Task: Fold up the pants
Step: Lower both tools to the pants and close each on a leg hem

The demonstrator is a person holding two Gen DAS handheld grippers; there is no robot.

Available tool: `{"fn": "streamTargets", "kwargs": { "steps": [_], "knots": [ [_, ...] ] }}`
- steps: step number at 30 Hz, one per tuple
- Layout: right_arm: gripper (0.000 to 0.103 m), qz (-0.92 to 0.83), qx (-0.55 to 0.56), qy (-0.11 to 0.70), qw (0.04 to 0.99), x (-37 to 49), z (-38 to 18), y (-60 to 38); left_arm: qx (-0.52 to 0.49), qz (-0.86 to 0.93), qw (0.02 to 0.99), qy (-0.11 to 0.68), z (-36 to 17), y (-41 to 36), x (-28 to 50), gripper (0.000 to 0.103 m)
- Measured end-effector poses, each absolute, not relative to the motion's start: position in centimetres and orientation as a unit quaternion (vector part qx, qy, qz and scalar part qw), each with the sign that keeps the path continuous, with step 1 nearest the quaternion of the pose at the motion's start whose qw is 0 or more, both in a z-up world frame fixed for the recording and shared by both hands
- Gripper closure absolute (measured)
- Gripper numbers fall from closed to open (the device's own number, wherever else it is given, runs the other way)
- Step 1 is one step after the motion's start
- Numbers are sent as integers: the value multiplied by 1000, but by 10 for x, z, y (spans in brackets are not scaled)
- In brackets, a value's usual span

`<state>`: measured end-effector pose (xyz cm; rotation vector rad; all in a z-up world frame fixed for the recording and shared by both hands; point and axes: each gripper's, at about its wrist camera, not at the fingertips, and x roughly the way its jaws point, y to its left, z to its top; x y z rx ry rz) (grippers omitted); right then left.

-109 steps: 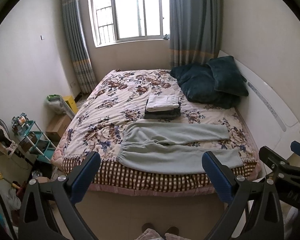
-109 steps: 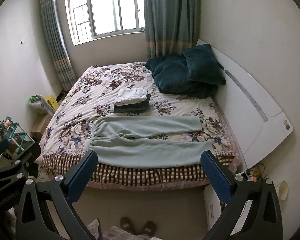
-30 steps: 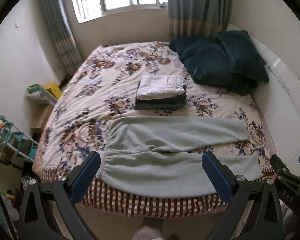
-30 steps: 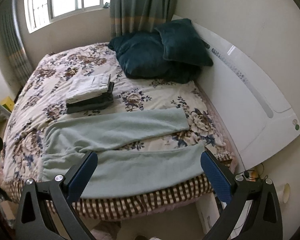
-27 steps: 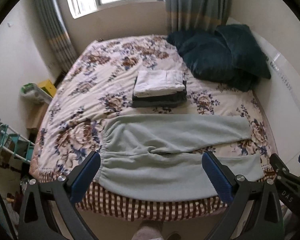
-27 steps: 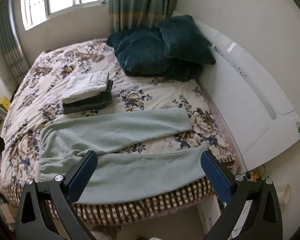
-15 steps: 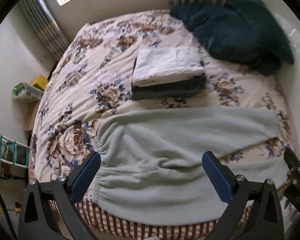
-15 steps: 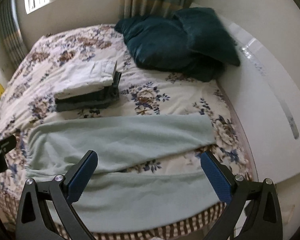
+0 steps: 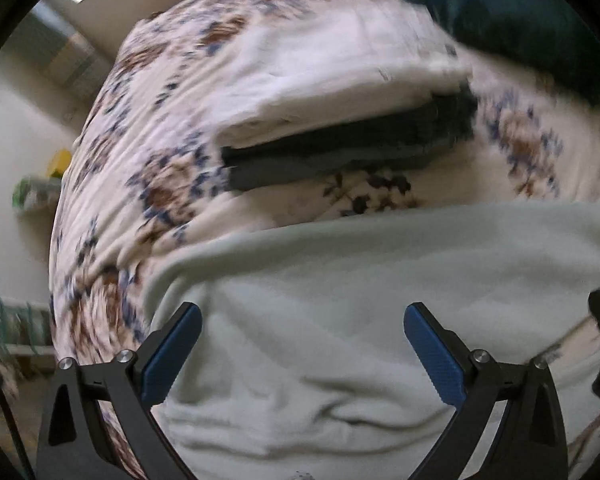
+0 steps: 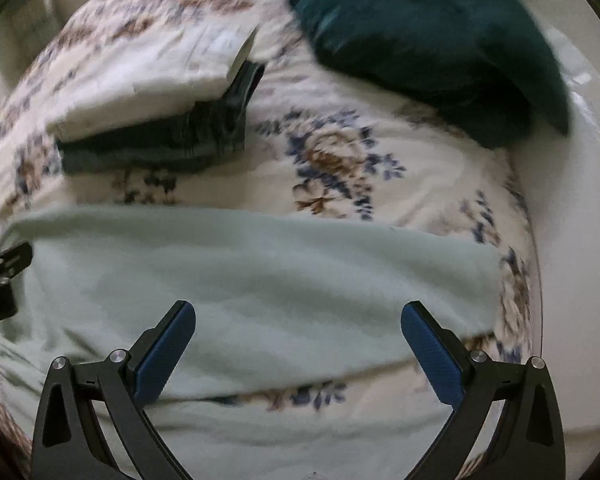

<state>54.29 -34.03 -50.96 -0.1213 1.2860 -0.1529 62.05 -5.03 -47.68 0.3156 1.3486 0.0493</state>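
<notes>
Pale green pants (image 9: 340, 320) lie flat on the floral bedspread (image 9: 148, 168), waist to the left, legs running right. My left gripper (image 9: 300, 340) is open and empty, low over the waist and upper part of the pants. My right gripper (image 10: 298, 340) is open and empty, low over the far leg (image 10: 260, 272) near its cuff end. The near leg (image 10: 300, 440) lies below it, with bedspread showing between the legs. Each gripper shows at the edge of the other's view. Both views are blurred.
A stack of folded clothes, white on dark grey (image 9: 340, 128), sits on the bed just beyond the pants; it also shows in the right wrist view (image 10: 152, 92). Dark teal pillows (image 10: 420, 40) lie at the back right by the white headboard (image 10: 580, 200).
Both grippers have moved forward and down from standing height to close above the pants. Jaws stay open. The pants have not moved.
</notes>
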Motion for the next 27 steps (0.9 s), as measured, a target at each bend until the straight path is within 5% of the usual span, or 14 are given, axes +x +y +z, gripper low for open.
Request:
{"fn": "streamTargets", "kwargs": {
  "steps": [12, 27],
  "knots": [
    [0, 108, -164, 692, 695, 638, -650, -335, 297, -118, 677, 663, -597, -113, 691, 1],
    [0, 179, -167, 762, 600, 710, -743, -350, 321, -229, 580, 713, -642, -128, 728, 1]
  ]
}}
